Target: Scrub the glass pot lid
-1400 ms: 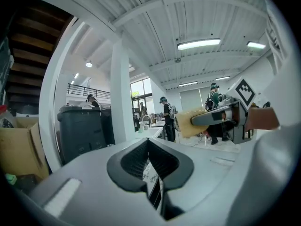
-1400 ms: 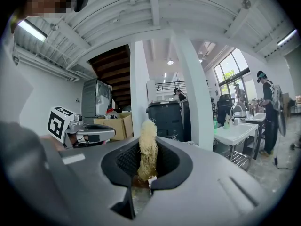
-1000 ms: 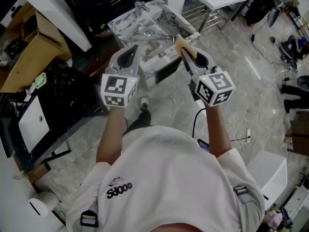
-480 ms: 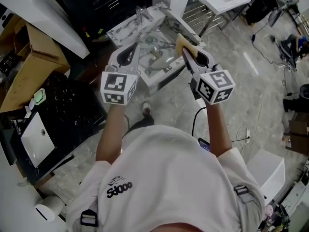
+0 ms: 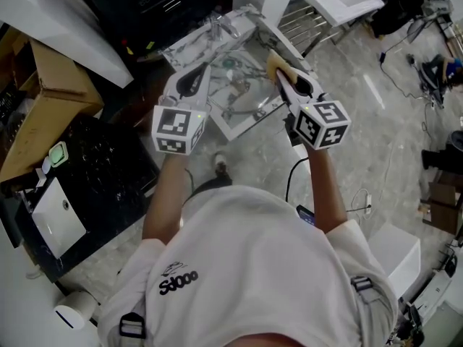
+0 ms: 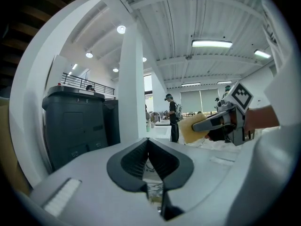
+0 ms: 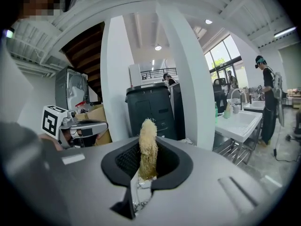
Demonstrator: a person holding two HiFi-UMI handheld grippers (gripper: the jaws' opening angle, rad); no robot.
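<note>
Right claw (image 5: 286,78) is clamped on a yellow sponge (image 7: 147,145), which stands up between its jaws; it hovers over the near right corner of the marble sink (image 5: 184,43); left claw (image 6: 148,142) has its jaws pressed together with nothing between them, and it hangs over the sink's near left edge, level with the right one and apart from it; what seems to be the glass pot lid (image 5: 242,96) lies inside the sink's basin, though reflections blur its outline; a tap (image 5: 217,24) stands at the sink's far rim; a cardboard box (image 5: 43,100) sits well left of the sink.
</note>
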